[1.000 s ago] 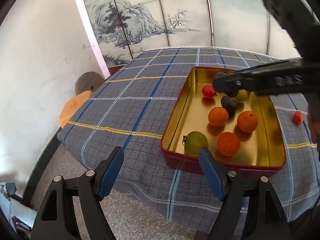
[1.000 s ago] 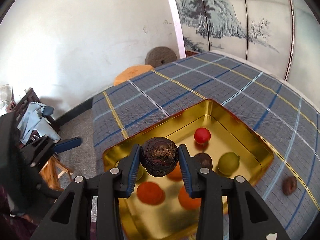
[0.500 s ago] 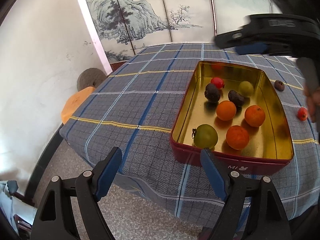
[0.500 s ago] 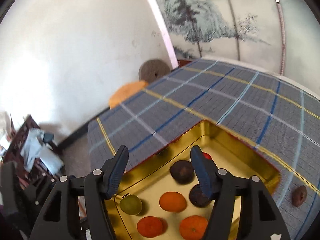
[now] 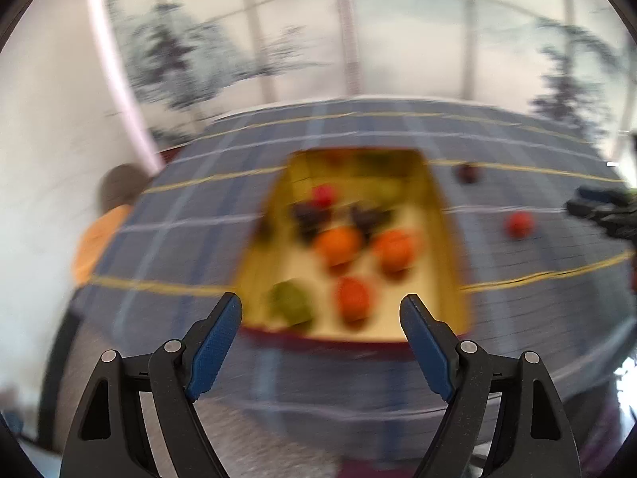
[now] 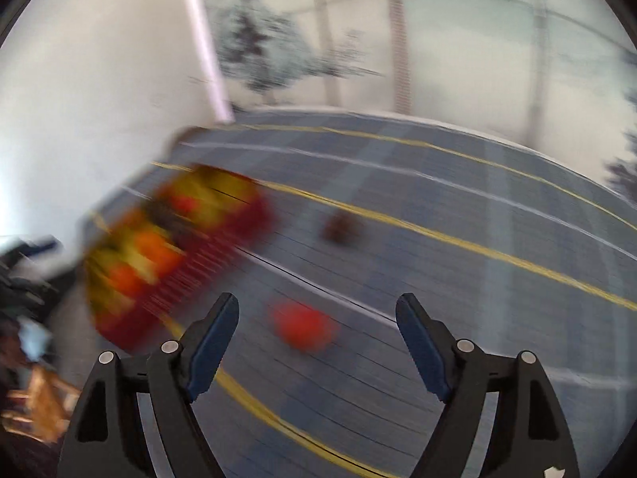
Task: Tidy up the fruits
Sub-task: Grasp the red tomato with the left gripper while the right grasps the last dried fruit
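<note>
Right gripper (image 6: 317,320): black frame, blue pads, jaws opening, nothing held; aimed at small round red fruit (image 6: 304,328) low centre on blue plaid tabletop (image 6: 458,279), likely next pickup. Dark round fruit (image 6: 341,226) beyond. Left gripper (image 5: 321,322): wide, empty, facing gold-lined red rectangular tin (image 5: 448,247) of gathered fruit, mid-frame.

The left gripper (image 5: 320,314) hangs tilted downward with its blue-padded fingers (image 5: 217,340) spread wide and nothing between them. The right gripper (image 6: 316,314) also points down at a slant; its jaws are opening, the fingers (image 6: 422,348) already well apart and gripping nothing. Seen from the left wrist, its black body sits at the far right edge.
</note>
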{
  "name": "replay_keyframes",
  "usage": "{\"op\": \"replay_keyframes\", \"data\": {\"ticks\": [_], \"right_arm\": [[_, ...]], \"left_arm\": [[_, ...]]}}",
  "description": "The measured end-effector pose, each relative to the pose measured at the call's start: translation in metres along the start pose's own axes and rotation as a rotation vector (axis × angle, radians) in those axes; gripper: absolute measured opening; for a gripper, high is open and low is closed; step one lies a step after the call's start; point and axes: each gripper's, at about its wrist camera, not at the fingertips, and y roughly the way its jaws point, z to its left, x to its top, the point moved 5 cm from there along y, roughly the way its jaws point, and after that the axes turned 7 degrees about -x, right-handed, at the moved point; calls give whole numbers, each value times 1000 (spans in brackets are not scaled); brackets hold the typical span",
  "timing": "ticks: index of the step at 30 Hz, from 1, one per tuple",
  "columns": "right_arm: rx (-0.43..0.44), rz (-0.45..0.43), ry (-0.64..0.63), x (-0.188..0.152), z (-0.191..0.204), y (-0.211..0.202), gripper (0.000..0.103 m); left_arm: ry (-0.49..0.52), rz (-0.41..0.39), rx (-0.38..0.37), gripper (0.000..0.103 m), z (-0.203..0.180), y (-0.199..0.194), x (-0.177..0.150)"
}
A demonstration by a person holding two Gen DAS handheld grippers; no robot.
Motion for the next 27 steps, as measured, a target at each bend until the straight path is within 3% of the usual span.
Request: {"op": "replay_keyframes", "data": {"ticks": [3, 6, 11, 19, 21, 22, 23, 27], "right_arm": [[-69, 15, 70, -23, -49, -6, 79], [-58, 2, 162, -41, -80, -10, 79], [-9, -19, 211, -50, -91, -8, 80], [73, -72, 223, -56, -93, -20, 83], [87, -81, 218, -56, -90, -22, 83], [91, -82, 211, -56, -88, -23, 83], [94, -82, 201, -57, -86, -23, 83], [118, -73, 187, -55, -81, -24, 83]], "left_arm": [[81, -1, -159, 82, -55, 1, 24], [143, 52, -255, 82, -103, 15, 42], [227, 91, -270, 82, -166, 61, 66], [179, 169, -250, 79, -181, 125, 69], [172, 198, -259, 68, -181, 138, 64], [169, 234, -279, 45, -182, 146, 60], [166, 208, -294, 29, -182, 147, 60], [109, 201, -330, 30, -179, 157, 57]]}}
